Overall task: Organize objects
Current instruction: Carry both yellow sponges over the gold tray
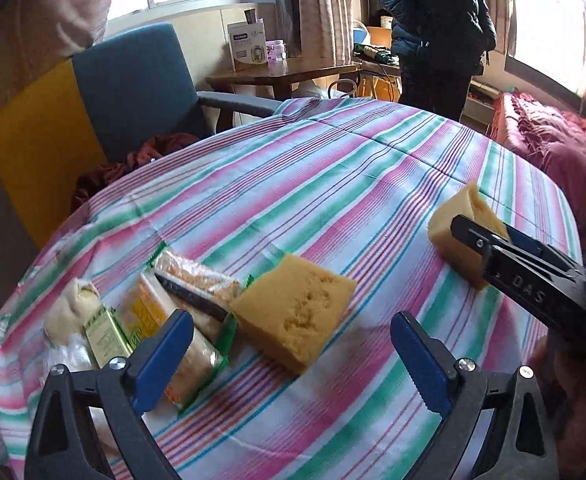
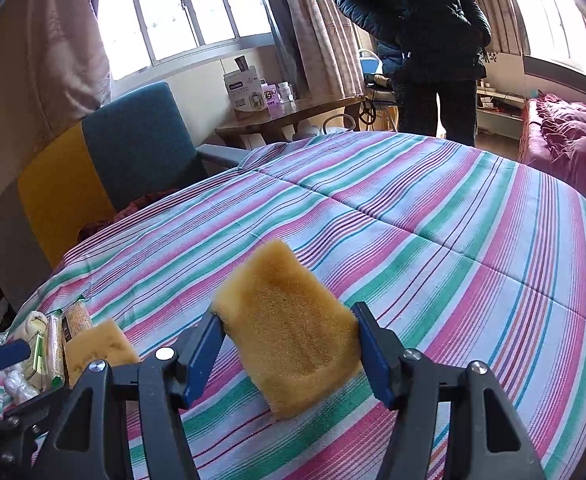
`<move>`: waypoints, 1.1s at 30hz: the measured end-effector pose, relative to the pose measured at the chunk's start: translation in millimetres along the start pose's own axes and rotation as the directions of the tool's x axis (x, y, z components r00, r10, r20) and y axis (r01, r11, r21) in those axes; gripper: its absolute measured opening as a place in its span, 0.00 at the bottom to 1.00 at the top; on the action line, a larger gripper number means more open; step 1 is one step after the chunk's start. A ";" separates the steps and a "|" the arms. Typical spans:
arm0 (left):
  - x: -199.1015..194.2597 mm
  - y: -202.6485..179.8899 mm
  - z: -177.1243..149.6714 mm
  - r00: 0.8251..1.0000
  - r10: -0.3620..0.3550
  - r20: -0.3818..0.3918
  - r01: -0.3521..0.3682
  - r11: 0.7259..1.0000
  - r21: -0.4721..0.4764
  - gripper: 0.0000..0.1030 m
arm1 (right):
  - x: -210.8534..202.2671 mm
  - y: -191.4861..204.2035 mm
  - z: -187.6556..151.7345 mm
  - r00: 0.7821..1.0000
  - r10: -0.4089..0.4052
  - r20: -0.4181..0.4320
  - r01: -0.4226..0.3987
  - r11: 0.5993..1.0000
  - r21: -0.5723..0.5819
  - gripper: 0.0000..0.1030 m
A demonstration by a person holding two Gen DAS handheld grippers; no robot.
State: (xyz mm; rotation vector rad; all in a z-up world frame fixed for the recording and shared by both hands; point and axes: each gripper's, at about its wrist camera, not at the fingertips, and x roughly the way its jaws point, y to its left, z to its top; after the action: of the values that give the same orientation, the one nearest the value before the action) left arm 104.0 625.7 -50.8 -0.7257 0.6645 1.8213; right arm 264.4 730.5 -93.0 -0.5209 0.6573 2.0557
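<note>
My right gripper (image 2: 289,344) is shut on a yellow sponge (image 2: 289,332) and holds it above the striped bed cover (image 2: 433,216). The same held sponge (image 1: 459,232) shows at the right of the left wrist view, with the right gripper (image 1: 489,236) around it. My left gripper (image 1: 291,354) is open and empty, just behind a second yellow sponge (image 1: 293,312) that lies on the cover (image 1: 333,168). Left of that sponge lie wrapped snack packets (image 1: 189,304) and a pale bundle (image 1: 73,304). The second sponge (image 2: 97,344) and packets (image 2: 57,344) also show at lower left in the right wrist view.
A blue and yellow chair (image 1: 93,112) stands past the bed's left edge. A wooden table (image 1: 285,72) with boxes is behind it. A person in a dark jacket (image 1: 433,32) stands at the far side. A red blanket (image 1: 545,136) lies at right.
</note>
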 end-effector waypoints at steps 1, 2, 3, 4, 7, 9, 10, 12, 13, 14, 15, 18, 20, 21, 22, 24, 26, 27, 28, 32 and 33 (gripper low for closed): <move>7.2 -1.8 5.1 1.000 0.020 -0.003 -0.020 1.000 0.017 0.97 | 0.4 0.2 0.4 1.000 -0.001 0.001 0.001 1.000 -0.001 0.62; 14.8 -2.7 9.4 0.999 0.035 -0.011 -0.035 0.999 0.030 0.97 | 0.5 0.0 0.1 1.000 -0.002 0.001 0.002 1.000 -0.002 0.62; 23.5 -1.2 13.6 0.999 0.043 -0.022 -0.042 0.998 0.039 0.97 | 0.7 0.0 -0.6 1.000 -0.002 -0.001 0.002 1.000 -0.003 0.62; 31.6 -1.1 16.4 0.998 0.049 -0.035 -0.047 0.998 0.048 0.96 | 1.1 -0.3 -0.8 1.000 -0.001 -0.002 0.001 1.000 -0.003 0.62; 52.6 -2.3 12.9 0.995 0.053 -0.085 -0.046 0.996 0.078 0.87 | 1.8 0.1 -1.0 1.000 -0.004 -0.002 0.004 1.000 -0.007 0.62; 61.1 -3.3 5.4 0.993 -0.006 -0.120 0.015 0.997 0.076 0.71 | 1.9 0.4 -1.3 1.000 -0.006 0.000 0.006 1.000 -0.012 0.62; 62.2 -5.1 1.2 0.993 -0.001 -0.120 0.011 0.997 0.083 0.69 | 2.3 0.6 -1.6 1.000 -0.007 0.000 0.007 1.000 -0.015 0.62; 56.9 -7.4 -5.1 0.997 0.013 -0.080 -0.005 0.996 0.089 0.66 | 2.6 0.5 -2.1 1.000 -0.007 0.001 0.007 1.000 -0.016 0.62; 54.8 -7.3 -7.2 0.997 0.007 -0.072 -0.001 0.997 0.083 0.64 | 3.2 0.6 -2.1 1.000 -0.007 0.001 0.007 1.000 -0.017 0.62; 52.1 -7.0 -10.7 0.998 0.007 -0.060 -0.002 0.997 0.071 0.63 | 3.1 0.9 -2.3 1.000 -0.008 0.001 0.008 1.000 -0.019 0.63; 49.1 -6.7 -14.1 0.999 0.011 -0.049 -0.008 0.998 0.057 0.62 | 3.1 1.3 -2.2 1.000 -0.009 0.001 0.009 1.000 -0.022 0.62; 35.8 -7.7 -27.0 0.999 0.045 -0.010 -0.045 0.999 0.030 0.61 | 1.6 2.6 -2.8 1.000 -0.013 0.004 0.013 1.000 -0.027 0.62; 19.5 -7.9 -33.3 0.996 0.079 0.037 -0.080 0.997 0.012 0.61 | 1.0 2.3 -3.1 1.000 -0.012 0.006 0.012 1.000 -0.028 0.62; 11.9 -7.3 -36.3 0.995 0.080 0.053 -0.080 0.997 0.001 0.61 | 1.3 2.6 -2.7 1.000 -0.012 0.006 0.012 1.000 -0.028 0.62; 4.2 -8.1 -41.2 0.994 0.083 0.065 -0.082 0.996 -0.017 0.61 | 1.7 3.2 -2.2 1.000 -0.012 0.004 0.013 0.999 -0.031 0.62; -6.4 -7.9 -57.0 0.994 0.095 0.059 -0.092 0.995 -0.049 0.61 | 0.6 4.4 -2.1 1.000 -0.010 0.006 0.010 0.999 -0.038 0.62; -19.4 -8.0 -69.0 0.990 0.122 0.076 -0.117 0.991 -0.068 0.61 | -2.7 7.2 -2.0 1.000 -0.004 0.017 0.005 0.999 -0.050 0.62; -28.2 -7.0 -74.5 0.987 0.134 0.089 -0.126 0.988 -0.089 0.61 | -4.9 9.6 -1.8 1.000 0.002 0.024 0.000 0.998 -0.060 0.62; -35.0 -5.5 -79.0 0.986 0.136 0.099 -0.126 0.986 -0.105 0.61 | -8.1 12.5 -1.9 0.999 0.010 0.036 -0.008 0.997 -0.075 0.62; -49.2 2.2 -98.2 0.985 0.146 0.092 -0.132 0.980 -0.152 0.61 | -18.6 27.2 -5.6 0.998 0.037 0.047 -0.031 0.991 -0.129 0.62; -52.6 4.7 -102.5 0.985 0.144 0.091 -0.127 0.978 -0.167 0.60 | -21.6 30.7 -7.0 0.998 0.041 0.048 -0.034 0.990 -0.140 0.62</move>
State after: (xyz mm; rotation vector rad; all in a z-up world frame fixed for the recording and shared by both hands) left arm 133.1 517.9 -79.7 -0.7012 0.5141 2.0416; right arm 250.3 698.4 -78.0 -0.5376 0.4998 2.1537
